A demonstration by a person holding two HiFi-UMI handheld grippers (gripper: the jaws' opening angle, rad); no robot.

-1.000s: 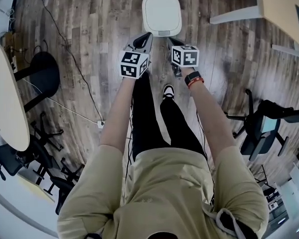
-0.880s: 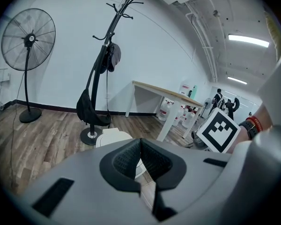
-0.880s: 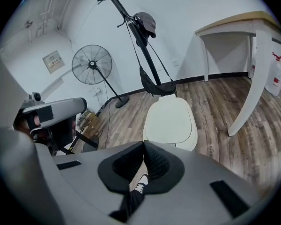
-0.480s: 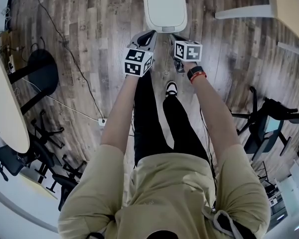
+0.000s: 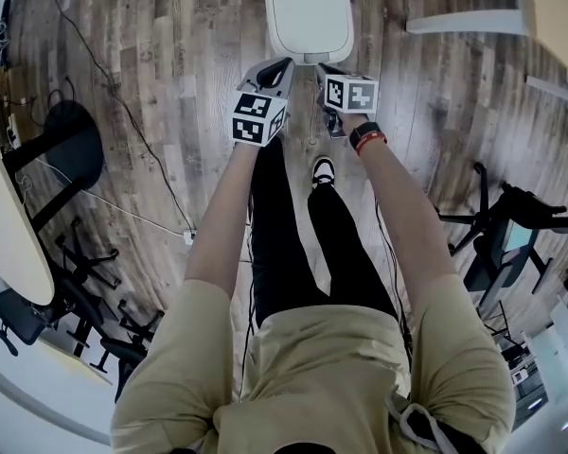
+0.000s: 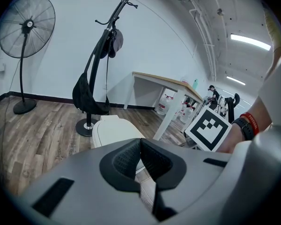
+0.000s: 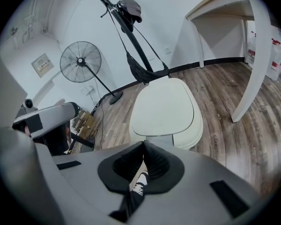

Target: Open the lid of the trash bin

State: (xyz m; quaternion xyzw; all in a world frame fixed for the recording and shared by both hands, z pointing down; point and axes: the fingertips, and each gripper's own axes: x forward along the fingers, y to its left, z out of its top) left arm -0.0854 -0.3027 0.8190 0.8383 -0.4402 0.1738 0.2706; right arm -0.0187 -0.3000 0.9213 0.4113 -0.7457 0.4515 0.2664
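Note:
The white trash bin [image 5: 309, 15] stands on the wood floor straight ahead, its lid [image 7: 165, 108] lying flat and closed. Both grippers hover just short of its near edge, touching nothing. My left gripper [image 5: 278, 66] is shut and empty, pointing at the bin's front left; in the left gripper view the bin [image 6: 113, 130] shows just beyond its closed tips [image 6: 140, 140]. My right gripper [image 5: 320, 70] is also shut and empty, above the bin's front right corner. In the right gripper view its tips [image 7: 144, 143] sit over the lid's front lip.
A coat stand with a black bag [image 6: 91, 95] and a standing fan [image 6: 25, 25] are behind the bin. White table legs [image 7: 253, 69] stand to its right. A cable [image 5: 133, 102] crosses the floor on the left, with black chairs [image 5: 62, 145] beyond. My white shoe [image 5: 323, 171] is just below the grippers.
Both grippers have edged a little closer to the bin's front edge, the right one more. The lid has stayed closed and both grippers have stayed shut.

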